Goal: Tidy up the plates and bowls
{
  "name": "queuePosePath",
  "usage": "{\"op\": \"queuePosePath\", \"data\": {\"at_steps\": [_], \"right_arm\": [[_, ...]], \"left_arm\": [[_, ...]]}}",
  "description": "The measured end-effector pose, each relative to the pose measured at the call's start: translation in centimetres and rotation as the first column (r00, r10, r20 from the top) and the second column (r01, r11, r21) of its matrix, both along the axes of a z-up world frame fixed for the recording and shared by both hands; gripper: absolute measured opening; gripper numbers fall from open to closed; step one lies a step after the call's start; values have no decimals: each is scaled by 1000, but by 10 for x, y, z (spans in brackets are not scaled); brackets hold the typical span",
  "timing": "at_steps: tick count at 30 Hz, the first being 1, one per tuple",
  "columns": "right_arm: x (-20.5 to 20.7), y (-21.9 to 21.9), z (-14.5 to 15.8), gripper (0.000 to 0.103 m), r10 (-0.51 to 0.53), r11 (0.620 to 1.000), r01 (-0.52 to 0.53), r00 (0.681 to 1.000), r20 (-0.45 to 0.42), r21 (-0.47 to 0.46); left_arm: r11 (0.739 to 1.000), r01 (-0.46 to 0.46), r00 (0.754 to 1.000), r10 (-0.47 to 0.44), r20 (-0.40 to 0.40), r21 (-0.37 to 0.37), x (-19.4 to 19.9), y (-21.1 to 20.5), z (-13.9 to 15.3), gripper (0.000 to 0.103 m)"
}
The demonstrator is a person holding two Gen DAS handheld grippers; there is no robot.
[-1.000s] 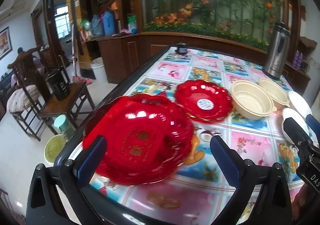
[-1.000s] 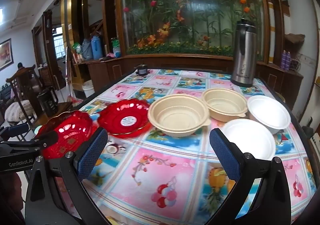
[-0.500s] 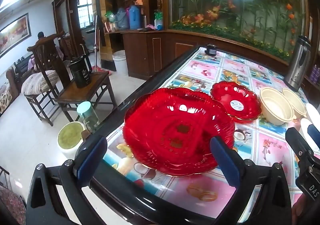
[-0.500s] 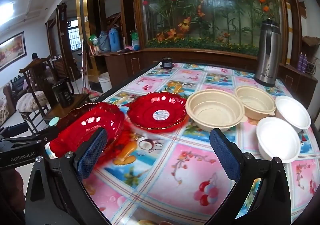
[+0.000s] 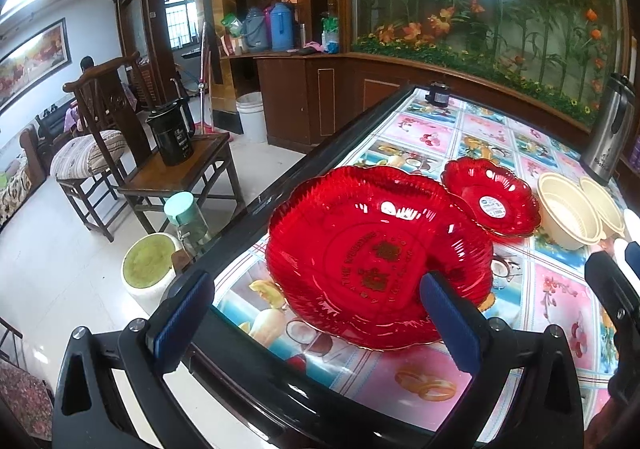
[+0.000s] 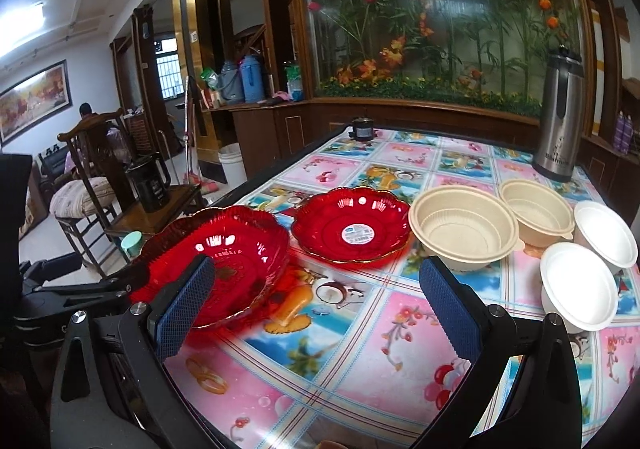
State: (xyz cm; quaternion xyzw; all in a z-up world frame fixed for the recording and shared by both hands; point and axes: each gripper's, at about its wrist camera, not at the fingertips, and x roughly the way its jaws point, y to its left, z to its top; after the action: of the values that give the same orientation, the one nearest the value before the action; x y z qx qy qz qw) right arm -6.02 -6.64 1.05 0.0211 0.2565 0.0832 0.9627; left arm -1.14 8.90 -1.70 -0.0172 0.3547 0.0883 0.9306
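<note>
While both sets of jaws stand wide apart and empty, hovering at the near edge of the tabletop [image 6: 360, 361]. Left gripper [image 5: 316, 323] lined up on the large red plate [image 5: 376, 253], right pad lapping the plate's near rim, left pad out over the floor past the table's left edge. Plate dead ahead of the left jaws and just beyond them, flat, round and scalloped, so no long axis worth naming and no facing to worry about. Nearer hand: clearly the left. Right gripper [image 6: 318, 305] aimed at bare patterned cloth, nothing between its pads. Beyond the big plate and to its right, just beside it, the small red plate [image 6: 352, 225] with a white sticker at its centre, open side up. Further right, two beige bowls [image 6: 466, 227], rims close together, then two white bowls [image 6: 580, 285] at the far right, all upright. Steel thermos [image 6: 558, 117] well back. Coming move, at a guess: left jaws onto the near rim of the big plate, a thin edge and slippery-looking plastic, so a shallow bite may slide off.
</note>
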Motion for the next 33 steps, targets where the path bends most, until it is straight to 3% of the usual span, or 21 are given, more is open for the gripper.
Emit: {"op": "queuePosePath", "data": {"at_steps": [33], "right_arm": [[8,0,-12,103,19,999,-18,999,-44,38]], "left_arm": [[1000,-30,999,30,-37,1,7,16,-10,103]]}}
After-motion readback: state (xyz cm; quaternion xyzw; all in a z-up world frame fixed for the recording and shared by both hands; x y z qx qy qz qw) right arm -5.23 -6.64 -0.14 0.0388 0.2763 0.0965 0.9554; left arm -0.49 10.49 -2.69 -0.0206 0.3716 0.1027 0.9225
